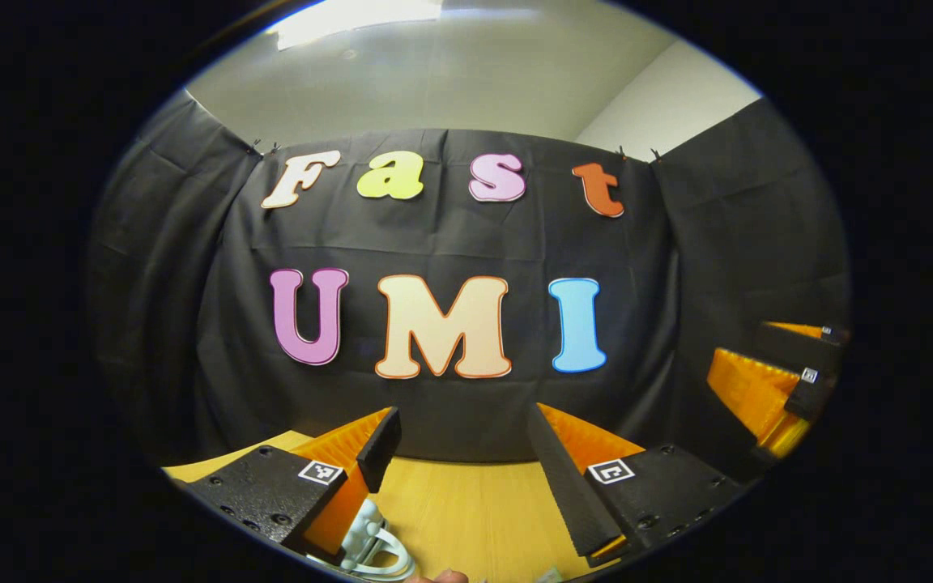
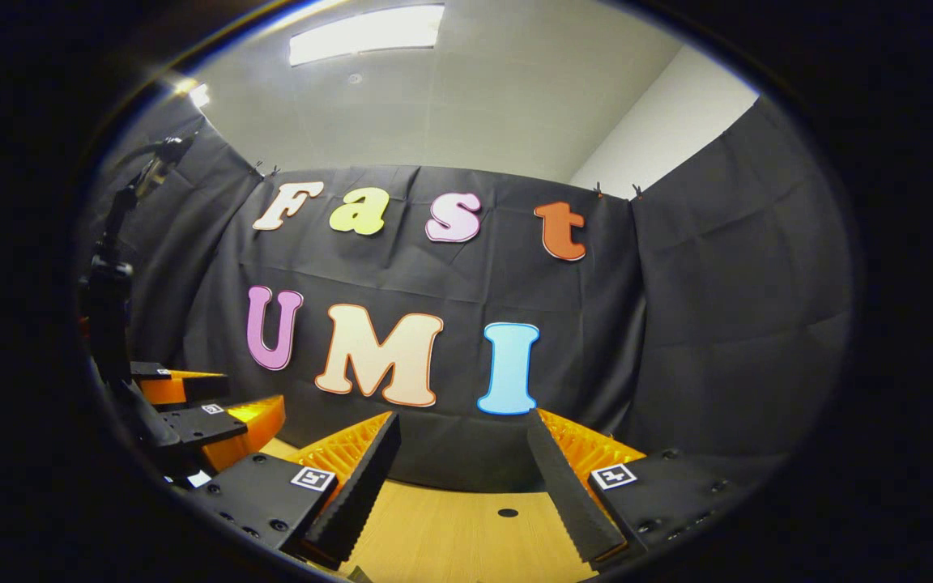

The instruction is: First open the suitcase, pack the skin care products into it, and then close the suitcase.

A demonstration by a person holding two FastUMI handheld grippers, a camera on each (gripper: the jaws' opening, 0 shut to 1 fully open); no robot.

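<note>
In the left gripper view my left gripper (image 1: 462, 433) is open with nothing between its fingers, held above a wooden table (image 1: 475, 502) and facing the black cloth wall. A pale, ribbed thing with a looped band (image 1: 373, 544) lies on the table just under the left finger; I cannot tell what it is. My right gripper (image 1: 782, 380) hangs off to the right in that view. In the right gripper view the right gripper (image 2: 462, 429) is also open and holds nothing, and the left gripper (image 2: 207, 413) is at the left edge.
A dark stand with an arm (image 2: 110, 267) rises at the far left of the right gripper view. The tabletop (image 2: 450, 534) has a small dark hole (image 2: 507, 512). A bit of a hand (image 1: 444, 576) shows at the bottom edge of the left gripper view.
</note>
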